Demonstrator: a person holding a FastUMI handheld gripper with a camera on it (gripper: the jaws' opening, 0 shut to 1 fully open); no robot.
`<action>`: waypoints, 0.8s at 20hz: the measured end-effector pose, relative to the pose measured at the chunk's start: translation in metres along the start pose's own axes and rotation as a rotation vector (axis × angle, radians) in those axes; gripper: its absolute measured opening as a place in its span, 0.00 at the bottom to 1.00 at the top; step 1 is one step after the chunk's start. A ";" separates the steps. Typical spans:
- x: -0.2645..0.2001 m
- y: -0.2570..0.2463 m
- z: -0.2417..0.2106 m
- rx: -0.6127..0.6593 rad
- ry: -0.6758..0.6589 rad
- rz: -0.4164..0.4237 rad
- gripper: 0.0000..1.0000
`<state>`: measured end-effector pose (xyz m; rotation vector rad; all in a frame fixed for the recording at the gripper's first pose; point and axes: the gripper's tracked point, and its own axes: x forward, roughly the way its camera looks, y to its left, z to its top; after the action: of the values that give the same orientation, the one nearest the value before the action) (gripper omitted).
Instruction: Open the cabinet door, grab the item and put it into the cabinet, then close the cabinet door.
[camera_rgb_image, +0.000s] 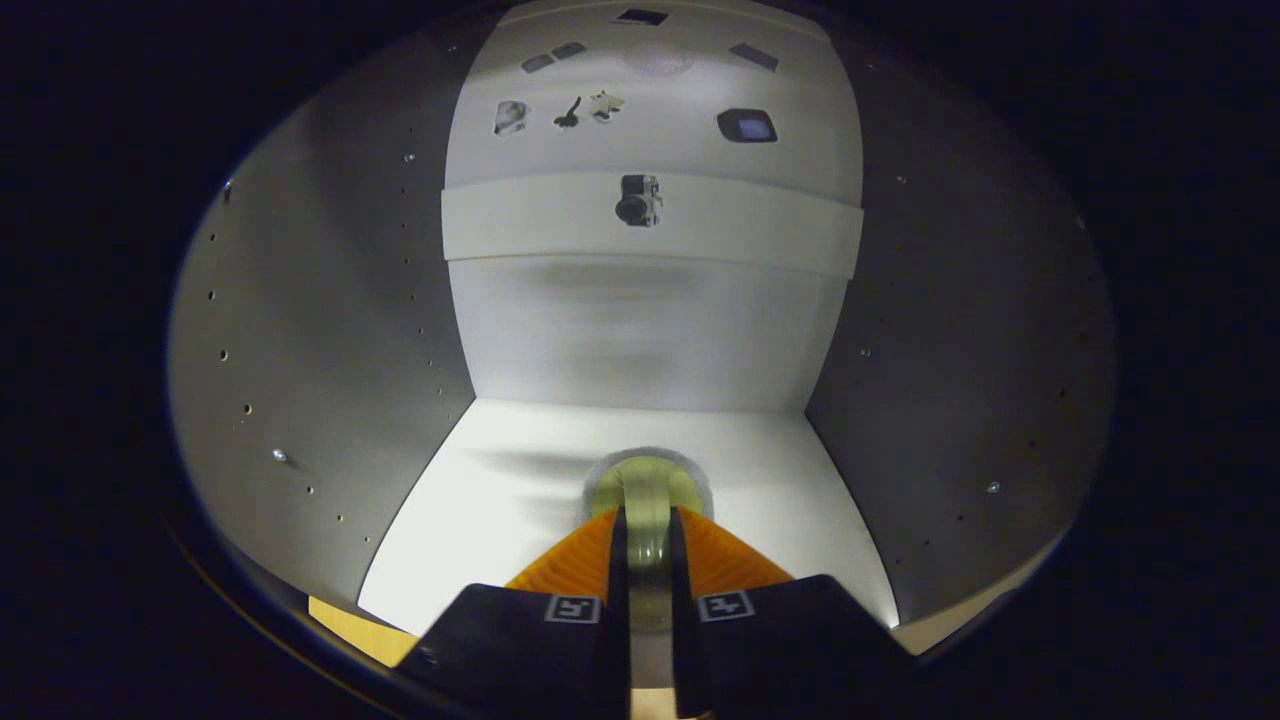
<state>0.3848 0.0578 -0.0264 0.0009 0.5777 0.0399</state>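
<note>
Pinching pale ring-shaped item (648, 490), partly hidden, inside cabinet (640, 330)

Pale green-rimmed item (648, 490) inside white cabinet (640, 330), upright on its floor

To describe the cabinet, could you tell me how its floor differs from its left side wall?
The cabinet floor is bright and plain; the left side wall is shadowed grey and dotted with small holes. The floor lies flat beneath the pale round item that the gripper clamps in its jaws; the wall stands upright. Both are smooth panels.
</note>
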 end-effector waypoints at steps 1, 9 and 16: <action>0.003 0.001 -0.001 0.006 0.001 0.005 0.22; -0.006 0.001 0.009 0.002 -0.022 -0.014 1.00; -0.081 -0.008 0.072 0.082 -0.258 -0.033 0.98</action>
<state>0.3562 0.0479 0.0777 0.0748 0.3211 -0.0160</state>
